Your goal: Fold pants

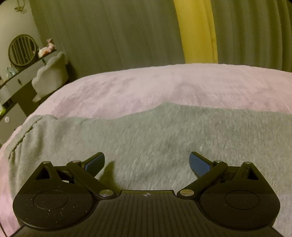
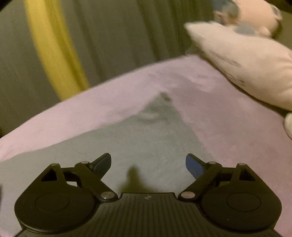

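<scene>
Grey knit pants point(image 1: 155, 138) lie flat on a pink bedspread point(image 1: 146, 85); a stitched hem or seam shows at their left end. My left gripper point(image 1: 147, 162) hovers just above the grey cloth, jaws wide open and empty. In the right wrist view the pants point(image 2: 146, 145) narrow to a point with a dark spot at the far tip, on the same pink bedspread point(image 2: 91, 113). My right gripper point(image 2: 148, 163) is also over the cloth, jaws wide open and empty. This view is blurred.
A white pillow point(image 2: 242, 62) with a plush toy point(image 2: 255, 16) on it lies at the bed's far right. Grey curtains point(image 1: 109, 36) with a yellow strip hang behind the bed. A dresser with a round mirror point(image 1: 21, 50) and a chair point(image 1: 51, 73) stand left.
</scene>
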A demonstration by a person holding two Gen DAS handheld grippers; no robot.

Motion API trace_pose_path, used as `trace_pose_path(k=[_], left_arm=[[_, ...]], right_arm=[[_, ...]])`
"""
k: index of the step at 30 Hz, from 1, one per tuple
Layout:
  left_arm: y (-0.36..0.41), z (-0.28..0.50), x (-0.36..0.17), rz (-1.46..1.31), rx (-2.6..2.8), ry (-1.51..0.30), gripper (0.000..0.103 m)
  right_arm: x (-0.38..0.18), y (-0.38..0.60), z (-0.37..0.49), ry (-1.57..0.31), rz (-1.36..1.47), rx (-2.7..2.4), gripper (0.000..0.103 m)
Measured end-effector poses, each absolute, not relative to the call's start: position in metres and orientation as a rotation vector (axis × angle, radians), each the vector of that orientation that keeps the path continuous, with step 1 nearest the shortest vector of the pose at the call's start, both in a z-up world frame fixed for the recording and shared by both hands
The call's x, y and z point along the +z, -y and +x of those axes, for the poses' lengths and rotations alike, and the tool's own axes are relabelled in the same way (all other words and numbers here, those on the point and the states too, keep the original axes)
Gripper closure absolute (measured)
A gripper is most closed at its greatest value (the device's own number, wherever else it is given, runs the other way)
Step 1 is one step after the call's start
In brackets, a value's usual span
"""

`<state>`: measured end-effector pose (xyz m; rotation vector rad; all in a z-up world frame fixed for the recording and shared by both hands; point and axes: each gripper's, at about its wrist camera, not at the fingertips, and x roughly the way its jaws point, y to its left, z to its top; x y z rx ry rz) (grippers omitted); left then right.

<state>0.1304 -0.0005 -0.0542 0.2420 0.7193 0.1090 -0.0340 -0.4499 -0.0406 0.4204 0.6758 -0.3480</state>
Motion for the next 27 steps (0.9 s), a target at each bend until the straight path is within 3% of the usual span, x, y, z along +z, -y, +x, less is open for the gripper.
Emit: trace_pose_path(k=[5, 9, 13, 22, 27], left_arm=[[-0.002, 0.128, -0.052, 0.24, 0.096, -0.731, 0.001], [-0.005, 0.129, -0.051, 0.21, 0.101, -0.744, 0.001], [-0.004, 0.13, -0.052, 0.213, 0.114, -0.748, 0.001], [-0.01, 0.135, -0.055, 0.303, 0.183, -0.724, 0.0], [-0.053, 0.163, -0.061, 0.346, 0.389, -0.776, 0.0]], right_arm=[[-0.073, 0.447, -0.051, -0.825, 0.459, -0.246, 0.011], [-0.076, 0.457, -0.055, -0.806, 0.392, -0.366, 0.011], [-0.077, 0.446, -0.053, -0.85, 0.312, -0.391, 0.002], [-0.076, 0.436, -0.05, -0.862, 0.252, -0.418, 0.002], [-0.078, 0.437, -0.044, -0.878, 0.241, -0.428, 0.002]])
